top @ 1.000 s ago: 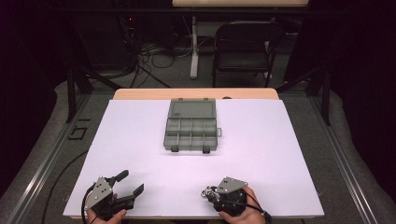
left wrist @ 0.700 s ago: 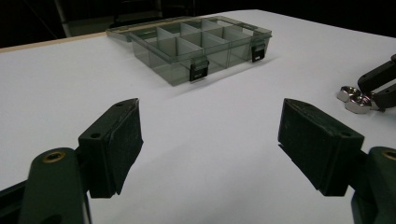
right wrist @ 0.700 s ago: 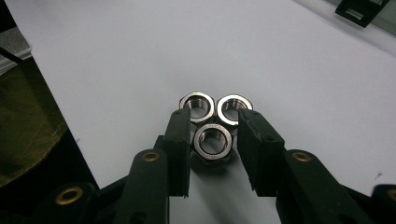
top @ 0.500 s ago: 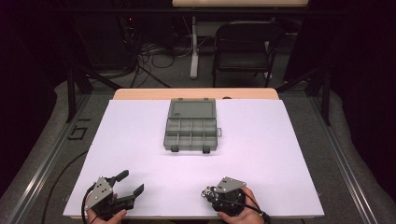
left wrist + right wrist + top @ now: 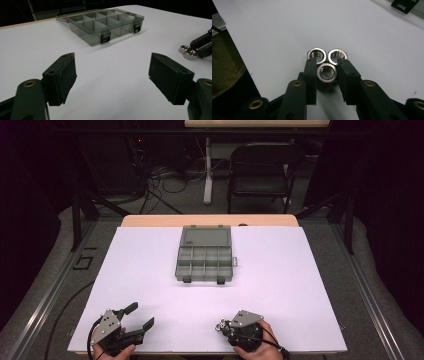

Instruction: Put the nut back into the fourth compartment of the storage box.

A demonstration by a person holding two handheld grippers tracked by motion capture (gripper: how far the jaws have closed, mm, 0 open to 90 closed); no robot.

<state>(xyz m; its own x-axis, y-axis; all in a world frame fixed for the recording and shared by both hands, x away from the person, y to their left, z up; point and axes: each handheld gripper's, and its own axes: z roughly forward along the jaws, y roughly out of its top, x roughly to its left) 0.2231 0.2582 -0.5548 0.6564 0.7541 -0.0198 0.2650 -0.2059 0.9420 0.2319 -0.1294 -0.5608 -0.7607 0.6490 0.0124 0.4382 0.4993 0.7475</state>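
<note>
R gripper (image 5: 326,72) at table's 5 o'clock edge, jaws just closed in, now pinching one hex nut (image 5: 327,73) between the pads. Two more nuts (image 5: 317,55) (image 5: 337,55) lie flat on the white sheet (image 5: 300,285), touching the held nut at its 11 and 1 o'clock. L gripper (image 5: 138,316) at 7 o'clock, jaws spread wide, nothing between. Compartment box (image 5: 204,263), lid open, sits at table center toward 12 o'clock, well apart from both grippers.

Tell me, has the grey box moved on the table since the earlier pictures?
No. The box sits at the same spot against the table's wooden far edge, lid open, as before.
</note>
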